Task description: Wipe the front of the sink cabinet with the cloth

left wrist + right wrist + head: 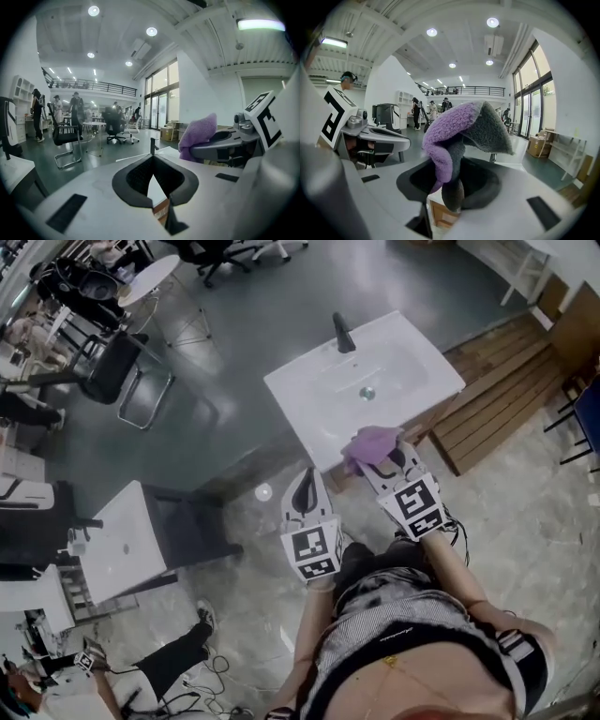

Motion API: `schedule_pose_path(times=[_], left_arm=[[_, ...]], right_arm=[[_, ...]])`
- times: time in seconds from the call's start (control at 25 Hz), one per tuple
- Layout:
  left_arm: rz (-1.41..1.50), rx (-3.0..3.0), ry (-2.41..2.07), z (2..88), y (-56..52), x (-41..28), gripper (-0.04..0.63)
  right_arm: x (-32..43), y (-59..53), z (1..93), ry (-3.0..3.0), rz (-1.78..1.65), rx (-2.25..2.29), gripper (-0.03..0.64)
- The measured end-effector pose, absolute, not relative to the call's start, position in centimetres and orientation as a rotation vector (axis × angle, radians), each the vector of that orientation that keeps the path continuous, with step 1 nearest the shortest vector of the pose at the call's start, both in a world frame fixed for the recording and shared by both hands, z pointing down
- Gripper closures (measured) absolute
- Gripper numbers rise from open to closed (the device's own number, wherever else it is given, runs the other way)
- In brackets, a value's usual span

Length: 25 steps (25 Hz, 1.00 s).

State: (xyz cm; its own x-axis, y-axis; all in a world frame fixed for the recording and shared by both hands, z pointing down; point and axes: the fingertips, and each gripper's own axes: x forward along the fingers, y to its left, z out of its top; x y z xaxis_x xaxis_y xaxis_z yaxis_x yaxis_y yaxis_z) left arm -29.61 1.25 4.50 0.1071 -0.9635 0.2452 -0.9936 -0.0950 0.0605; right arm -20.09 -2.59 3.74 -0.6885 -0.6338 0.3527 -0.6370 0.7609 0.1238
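The tongs (pixel 449 187) pinch a purple and grey cloth (pixel 461 131).

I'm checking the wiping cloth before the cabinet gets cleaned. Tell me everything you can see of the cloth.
The cloth is fluffy and towel-like, purple on one face, grey on the other. It is bunched and folded, pinched between the jaws of the right gripper, its free part sticking out past them. In the head view it sits at the front edge of the white sink; contact is unclear.
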Motion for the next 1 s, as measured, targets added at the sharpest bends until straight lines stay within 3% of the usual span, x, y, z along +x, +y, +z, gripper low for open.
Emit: schedule_pose_path(times=[1.0], left_arm=[[0.236, 2.097, -1.976, 6.8, 0.8, -28.7, 0.595]], right_arm=[[-20.3, -3.3, 6.7, -2.587, 0.02, 0.842, 0.439]])
